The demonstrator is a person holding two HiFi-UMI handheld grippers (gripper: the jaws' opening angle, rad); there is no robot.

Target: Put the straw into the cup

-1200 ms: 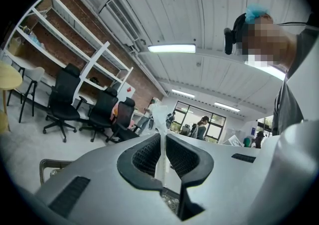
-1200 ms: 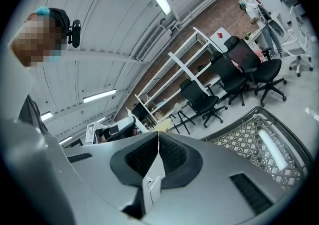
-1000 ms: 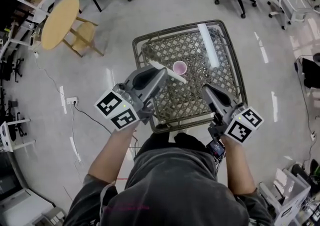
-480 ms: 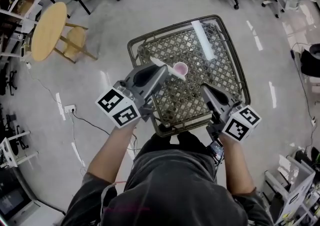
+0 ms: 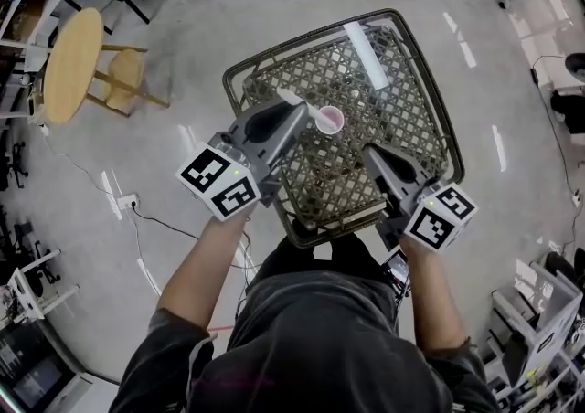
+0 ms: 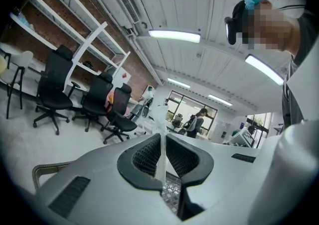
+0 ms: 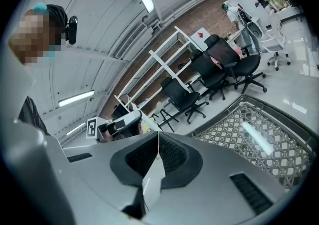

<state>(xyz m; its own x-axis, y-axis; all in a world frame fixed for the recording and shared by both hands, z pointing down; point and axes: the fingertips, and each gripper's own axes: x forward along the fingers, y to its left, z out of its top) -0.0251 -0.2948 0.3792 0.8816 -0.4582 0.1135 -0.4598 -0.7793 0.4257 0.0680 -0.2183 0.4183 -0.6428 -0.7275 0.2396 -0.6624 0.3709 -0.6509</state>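
Lattice-topped desk [image 5: 402,119] fills the middle. Left gripper [image 5: 294,117] is at 9 o'clock of the pink cup [image 5: 330,118] near the desk's centre; right gripper [image 5: 373,157] is at 4 o'clock, jaws pressed together on nothing. Left jaws pinch the white straw [image 6: 161,144], its end just beside the cup's rim.

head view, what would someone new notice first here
The eye goes first to the small pink cup, standing alone on the square dark metal lattice table at the centre of the head view. Just left of it, the left tool is shut on a thin white straw. The right tool, shut and empty, hangs over the table's near right part.
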